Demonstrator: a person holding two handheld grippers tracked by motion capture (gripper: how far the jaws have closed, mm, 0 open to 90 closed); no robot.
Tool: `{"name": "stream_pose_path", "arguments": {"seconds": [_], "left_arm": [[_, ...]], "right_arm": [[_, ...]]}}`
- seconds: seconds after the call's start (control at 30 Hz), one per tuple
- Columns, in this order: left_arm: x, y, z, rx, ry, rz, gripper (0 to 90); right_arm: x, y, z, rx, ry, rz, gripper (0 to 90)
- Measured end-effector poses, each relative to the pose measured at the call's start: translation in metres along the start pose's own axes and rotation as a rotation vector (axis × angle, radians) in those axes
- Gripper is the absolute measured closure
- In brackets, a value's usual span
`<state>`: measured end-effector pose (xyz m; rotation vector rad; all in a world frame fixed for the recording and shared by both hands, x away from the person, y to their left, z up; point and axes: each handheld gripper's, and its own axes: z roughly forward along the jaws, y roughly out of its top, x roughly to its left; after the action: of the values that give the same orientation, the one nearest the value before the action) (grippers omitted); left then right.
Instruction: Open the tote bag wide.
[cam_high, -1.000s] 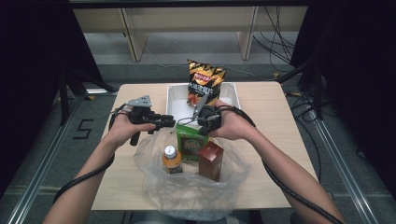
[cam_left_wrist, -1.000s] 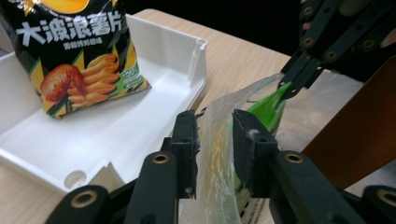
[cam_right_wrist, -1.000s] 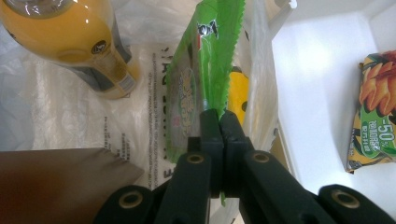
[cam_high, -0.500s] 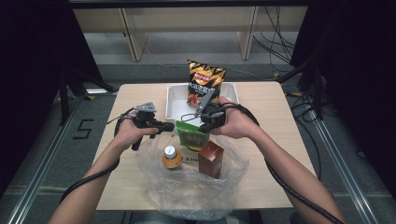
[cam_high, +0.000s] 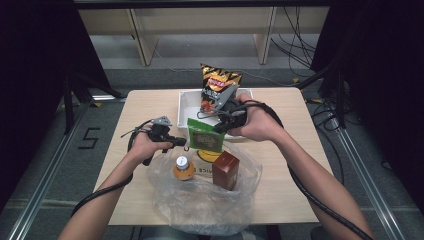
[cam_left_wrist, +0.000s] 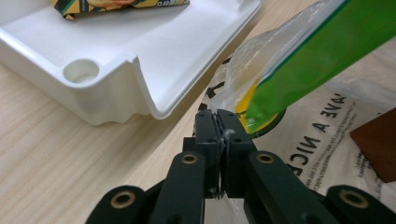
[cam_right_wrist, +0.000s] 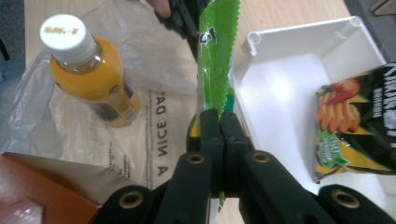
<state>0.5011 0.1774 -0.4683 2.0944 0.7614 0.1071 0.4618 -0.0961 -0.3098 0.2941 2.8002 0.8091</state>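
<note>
Right claw (cam_right_wrist: 218, 122) pinches the green packet (cam_high: 206, 135), lifted at the bag's (cam_high: 200, 200) twelve o'clock; left claw (cam_left_wrist: 217, 128) nips the bag's rim — a thin edge hold could slip, I'd guess.

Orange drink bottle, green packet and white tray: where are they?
Orange drink bottle (cam_right_wrist: 88, 79), right gripper view, on its orange body.
Green packet (cam_high: 206, 135), high view, middle of its front face.
White tray (cam_left_wrist: 116, 79), left gripper view, on its near wall.

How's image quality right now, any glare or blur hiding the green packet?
High view: dark surroundings, soft focus, green packet still readable. Left gripper view: packet close and blurred, white tray sharp. Right gripper view: glare on the tray floor, bottle clear.
</note>
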Motion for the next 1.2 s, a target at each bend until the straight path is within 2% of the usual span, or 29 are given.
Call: {"name": "stream_pose_path", "arguments": {"seconds": [0.1,0.17,0.2,0.27,0.33,0.37,0.43,0.67,0.7,0.73,0.8,0.87,0.97,1.03,1.07,1.1,1.2], "left_arm": [[0.001,-0.002,0.003,0.005,0.002,-0.004,87.3],[0.002,-0.003,0.004,0.021,0.001,0.009,87.3],[0.0,-0.004,0.005,0.008,0.009,-0.011,87.3],[0.001,-0.004,0.006,0.005,0.01,-0.001,87.2],[0.001,-0.004,0.006,0.003,0.009,-0.01,87.1],[0.0,-0.003,0.007,-0.001,0.013,-0.019,87.0],[0.0,-0.003,0.007,0.004,0.01,-0.003,86.7],[-0.002,-0.004,0.008,0.007,0.004,0.005,85.3],[-0.002,-0.004,0.009,0.005,0.006,0.01,85.0],[-0.002,-0.004,0.009,0.003,0.006,0.009,84.7],[-0.003,-0.003,0.009,0.002,0.004,0.002,84.4],[-0.004,-0.002,0.01,0.001,0.002,0.012,83.9],[-0.005,-0.002,0.01,-0.001,-0.001,0.021,83.0],[-0.006,-0.001,0.009,-0.01,-0.006,0.012,81.0],[-0.006,-0.001,0.009,-0.018,0.001,0.012,80.0],[-0.006,-0.001,0.008,-0.028,0.002,-0.003,78.8],[-0.006,0.001,0.0,-0.055,0.014,0.0,72.7]], "right_arm": [[-0.001,0.002,-0.008,-0.022,-0.007,0.005,90.0],[-0.001,0.004,-0.014,-0.037,-0.011,0.01,90.0],[-0.002,0.005,-0.017,-0.046,-0.018,0.006,90.0],[-0.003,0.006,-0.024,-0.058,-0.021,0.008,90.0],[-0.003,0.008,-0.029,-0.069,-0.03,0.021,90.0],[-0.005,0.009,-0.032,-0.076,-0.04,0.011,90.0],[-0.007,0.01,-0.037,-0.083,-0.048,0.02,90.0],[-0.016,0.012,-0.052,-0.124,-0.086,0.041,90.0],[-0.015,0.012,-0.055,-0.127,-0.093,0.059,90.0],[-0.017,0.013,-0.057,-0.137,-0.087,0.044,90.0],[-0.017,0.014,-0.06,-0.143,-0.101,0.06,90.0],[-0.019,0.015,-0.062,-0.145,-0.105,0.042,90.0],[-0.021,0.015,-0.063,-0.147,-0.112,0.052,90.0],[-0.022,0.014,-0.06,-0.139,-0.114,0.06,90.0],[-0.022,0.013,-0.059,-0.135,-0.116,0.079,90.0],[-0.024,0.013,-0.057,-0.134,-0.12,0.066,90.0],[-0.029,0.009,-0.052,-0.122,-0.133,0.084,90.0]]}}
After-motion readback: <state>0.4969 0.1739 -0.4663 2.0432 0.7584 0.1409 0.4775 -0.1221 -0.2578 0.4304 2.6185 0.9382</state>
